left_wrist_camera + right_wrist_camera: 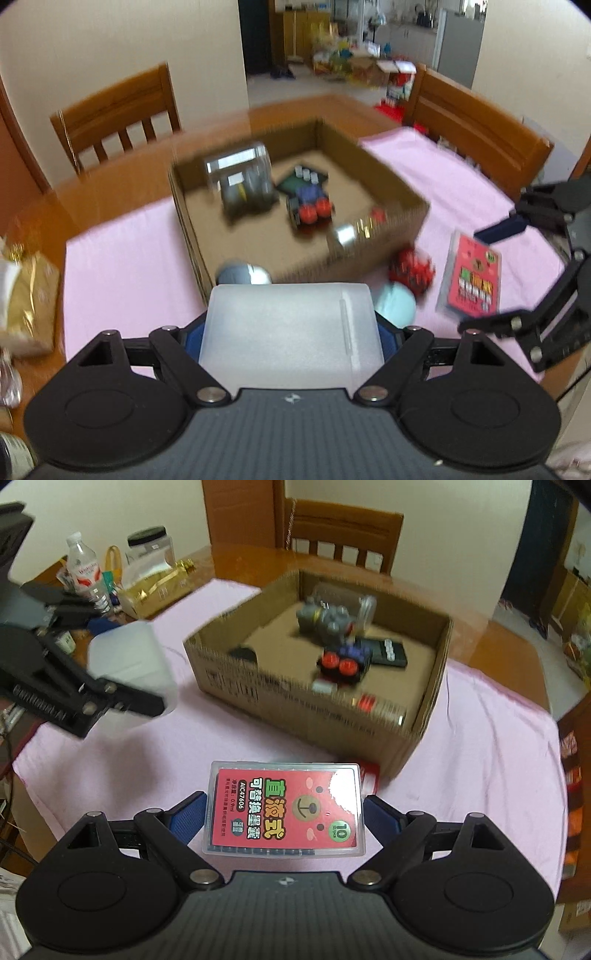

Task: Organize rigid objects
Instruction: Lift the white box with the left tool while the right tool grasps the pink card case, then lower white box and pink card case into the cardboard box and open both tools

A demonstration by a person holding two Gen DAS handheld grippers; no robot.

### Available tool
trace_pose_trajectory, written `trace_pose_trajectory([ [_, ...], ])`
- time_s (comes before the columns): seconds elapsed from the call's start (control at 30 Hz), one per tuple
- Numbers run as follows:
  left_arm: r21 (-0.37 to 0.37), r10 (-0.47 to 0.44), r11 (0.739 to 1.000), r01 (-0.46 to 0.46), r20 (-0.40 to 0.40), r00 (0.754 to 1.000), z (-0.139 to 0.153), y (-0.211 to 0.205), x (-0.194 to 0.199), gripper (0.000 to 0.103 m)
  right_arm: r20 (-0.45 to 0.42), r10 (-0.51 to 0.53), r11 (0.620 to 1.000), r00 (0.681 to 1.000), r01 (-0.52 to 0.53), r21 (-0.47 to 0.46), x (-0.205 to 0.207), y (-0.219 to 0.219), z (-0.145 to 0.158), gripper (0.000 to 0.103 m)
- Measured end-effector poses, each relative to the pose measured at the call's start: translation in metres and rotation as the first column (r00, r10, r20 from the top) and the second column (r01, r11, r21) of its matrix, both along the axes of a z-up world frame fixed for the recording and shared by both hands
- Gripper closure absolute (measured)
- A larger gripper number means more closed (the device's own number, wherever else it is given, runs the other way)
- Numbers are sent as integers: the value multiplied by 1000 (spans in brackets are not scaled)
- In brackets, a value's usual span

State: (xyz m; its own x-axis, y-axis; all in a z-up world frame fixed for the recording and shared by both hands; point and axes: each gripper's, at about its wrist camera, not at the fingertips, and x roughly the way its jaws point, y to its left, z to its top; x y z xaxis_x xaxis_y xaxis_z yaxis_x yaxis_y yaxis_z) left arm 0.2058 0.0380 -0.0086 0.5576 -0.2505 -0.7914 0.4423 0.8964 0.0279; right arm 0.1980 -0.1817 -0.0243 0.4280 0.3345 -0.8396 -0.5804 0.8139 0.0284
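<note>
My left gripper (291, 332) is shut on a frosted white plastic box (291, 328) and holds it above the pink cloth, just in front of the cardboard box (369, 254). The white box also shows in the right wrist view (129, 661). My right gripper (284, 812) is shut on a clear case with a red label (286, 812), held to the right of the cardboard box (295, 709); the case also shows in the left wrist view (472, 280). Inside the cardboard box lie a grey toy in a clear tub (243, 184), a red-and-blue block toy (310, 206) and a dark card (388, 651).
A red spiky ball (412, 271), a pale blue round thing (395, 302) and a grey round thing (242, 275) lie by the box's near wall. Bottles, a jar and a gold packet (155, 587) crowd the table's left end. Wooden chairs (118, 114) stand around the table.
</note>
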Motion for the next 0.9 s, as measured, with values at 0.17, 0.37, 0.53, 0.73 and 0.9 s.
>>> trace_pose_trajectory([
  [0.17, -16, 17, 1000, -16, 79, 997, 10, -9, 33, 20, 50, 5, 1000, 999, -6, 12, 18, 0, 19, 10],
  [0.37, 4, 22, 1000, -23, 103, 994, -2, -23, 75, 20, 86, -2, 1000, 996, 1, 9, 36, 1, 27, 10],
  [0.53, 40, 37, 998, -40, 81, 996, -26, -32, 104, 20, 95, 2, 1000, 995, -2, 0, 45, 3, 28, 10],
  [0.73, 46, 95, 994, -100, 85, 992, -51, -28, 127, 10, 96, -10, 1000, 995, 10, -2, 55, 2, 26, 10],
  [0.9, 29, 150, 988, -153, 82, 985, -43, -18, 123, 8, 95, -14, 1000, 995, 14, -3, 63, -2, 26, 10],
])
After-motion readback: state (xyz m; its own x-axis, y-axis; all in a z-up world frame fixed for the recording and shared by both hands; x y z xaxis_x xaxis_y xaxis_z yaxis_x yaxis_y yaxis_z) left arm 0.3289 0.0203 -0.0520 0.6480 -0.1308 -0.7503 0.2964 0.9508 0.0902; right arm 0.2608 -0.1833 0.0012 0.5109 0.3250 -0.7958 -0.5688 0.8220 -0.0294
